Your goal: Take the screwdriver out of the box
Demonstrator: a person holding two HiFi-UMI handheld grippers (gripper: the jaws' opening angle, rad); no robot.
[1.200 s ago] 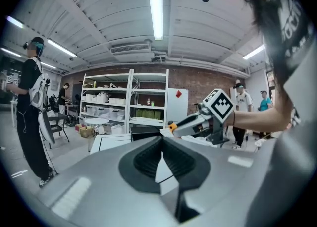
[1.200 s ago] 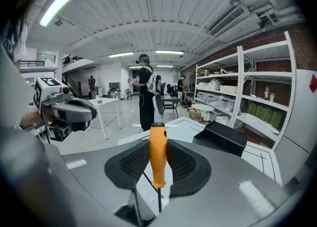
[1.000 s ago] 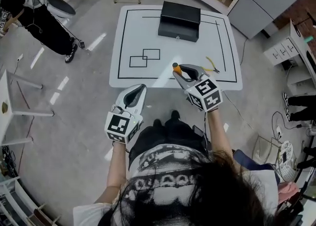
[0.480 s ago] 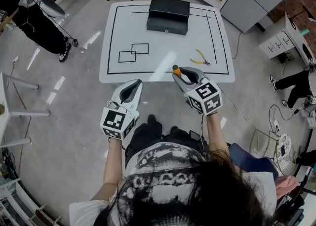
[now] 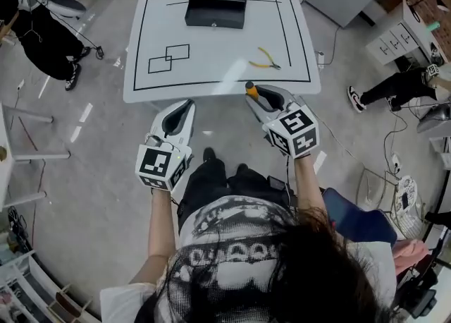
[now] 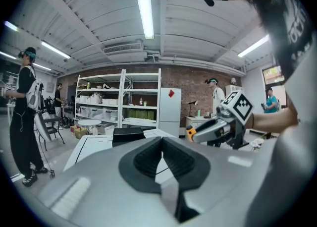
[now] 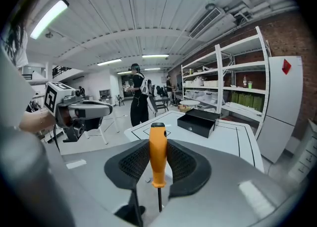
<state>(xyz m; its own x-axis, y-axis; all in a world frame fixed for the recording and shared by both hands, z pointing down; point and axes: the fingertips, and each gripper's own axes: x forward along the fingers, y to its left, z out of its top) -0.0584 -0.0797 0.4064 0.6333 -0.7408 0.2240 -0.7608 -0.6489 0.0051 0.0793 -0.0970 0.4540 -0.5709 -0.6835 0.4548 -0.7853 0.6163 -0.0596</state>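
Note:
The screwdriver (image 7: 158,154), with an orange handle and a thin dark shaft, stands between the pads of my right gripper (image 7: 158,146), which is shut on it. In the head view its orange end (image 5: 249,87) pokes out of the right gripper (image 5: 254,94) at the table's near edge. The black box (image 5: 216,3) sits closed at the far side of the white table (image 5: 218,75); it also shows in the right gripper view (image 7: 198,121). My left gripper (image 5: 184,106) hangs in front of the table, its pads (image 6: 148,157) meeting with nothing between them.
Yellow-handled pliers (image 5: 265,59) lie on the table's right part. Black tape lines and two overlapping squares (image 5: 168,59) mark the tabletop. A person in black (image 7: 137,97) stands beyond the table. Shelves and a white cabinet (image 6: 170,109) line the far wall.
Both grippers have drawn back from the table towards the body, so the table and box now lie farther off. The screwdriver stays in the right gripper.

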